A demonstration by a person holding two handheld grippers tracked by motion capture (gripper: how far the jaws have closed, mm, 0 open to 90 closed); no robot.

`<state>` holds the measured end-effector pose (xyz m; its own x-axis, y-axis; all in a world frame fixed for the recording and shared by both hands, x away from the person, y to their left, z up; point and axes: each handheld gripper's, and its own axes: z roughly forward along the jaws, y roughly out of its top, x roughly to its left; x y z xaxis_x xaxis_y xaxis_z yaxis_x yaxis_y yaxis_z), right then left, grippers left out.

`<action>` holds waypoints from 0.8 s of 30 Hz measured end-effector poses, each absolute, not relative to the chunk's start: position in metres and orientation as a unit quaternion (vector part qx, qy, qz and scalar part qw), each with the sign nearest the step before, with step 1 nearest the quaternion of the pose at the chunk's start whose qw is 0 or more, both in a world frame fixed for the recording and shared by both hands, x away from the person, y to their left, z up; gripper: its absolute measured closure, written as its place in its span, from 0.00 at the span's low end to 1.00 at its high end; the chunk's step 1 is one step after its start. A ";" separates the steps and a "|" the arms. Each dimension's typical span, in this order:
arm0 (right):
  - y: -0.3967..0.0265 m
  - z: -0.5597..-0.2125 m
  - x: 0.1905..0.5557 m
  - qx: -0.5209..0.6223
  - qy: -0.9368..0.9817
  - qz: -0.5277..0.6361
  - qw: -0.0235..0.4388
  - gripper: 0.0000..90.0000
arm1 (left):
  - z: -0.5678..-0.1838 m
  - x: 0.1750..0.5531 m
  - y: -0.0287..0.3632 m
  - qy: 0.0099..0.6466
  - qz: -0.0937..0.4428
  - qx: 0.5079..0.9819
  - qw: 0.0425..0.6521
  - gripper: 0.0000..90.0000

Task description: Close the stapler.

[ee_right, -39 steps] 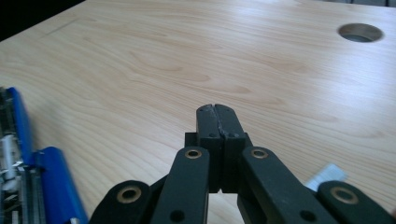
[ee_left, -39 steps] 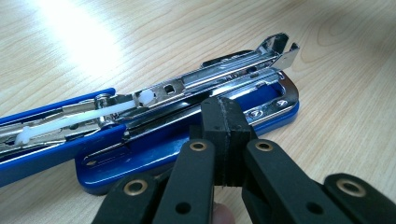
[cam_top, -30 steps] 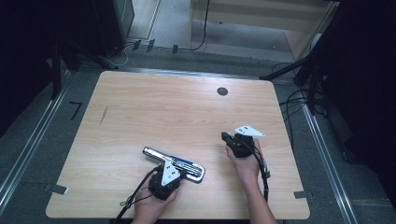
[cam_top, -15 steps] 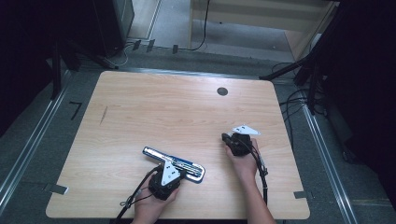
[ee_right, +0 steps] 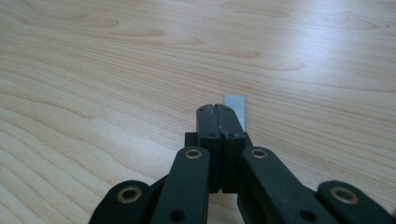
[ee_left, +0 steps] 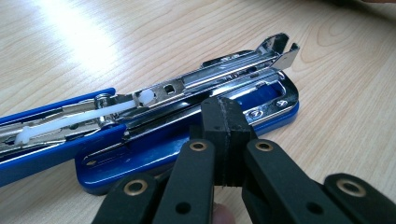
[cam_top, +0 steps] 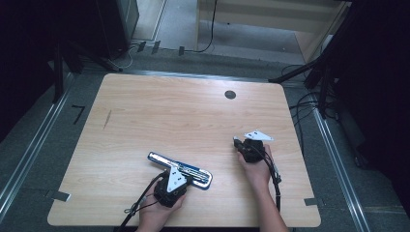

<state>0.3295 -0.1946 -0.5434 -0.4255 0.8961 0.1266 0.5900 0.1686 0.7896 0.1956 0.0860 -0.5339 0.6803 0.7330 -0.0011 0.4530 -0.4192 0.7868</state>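
Half the staple strip [ee_right: 235,108] hidden | right claw [ee_right: 219,112] closed

Dim, dark-edged high view; bright overhead glare on the table [ee_left: 84,42] in both sharp close views.

The stapler [cam_top: 180,169] is blue with a chrome magazine. It lies opened flat on the table [cam_top: 159,116], near the front edge, left of centre, its length running slantwise from upper left to lower right. The cover is swung back; the magazine channel and white pusher are exposed. A small strip of staples [ee_right: 235,108], silver-grey, lies on the table toward the right edge.
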 end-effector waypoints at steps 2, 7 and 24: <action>-0.197 -0.545 0.329 0.504 0.741 0.402 0.189 1.00 | -0.534 0.196 0.086 0.360 0.174 0.824 0.401 1.00; -0.202 -0.547 0.328 0.506 0.741 0.398 0.190 1.00 | -0.534 0.196 0.086 0.360 0.175 0.824 0.402 1.00; -0.215 -0.540 0.334 0.489 0.741 0.420 0.189 0.87 | -0.534 0.196 0.086 0.361 0.174 0.823 0.403 1.00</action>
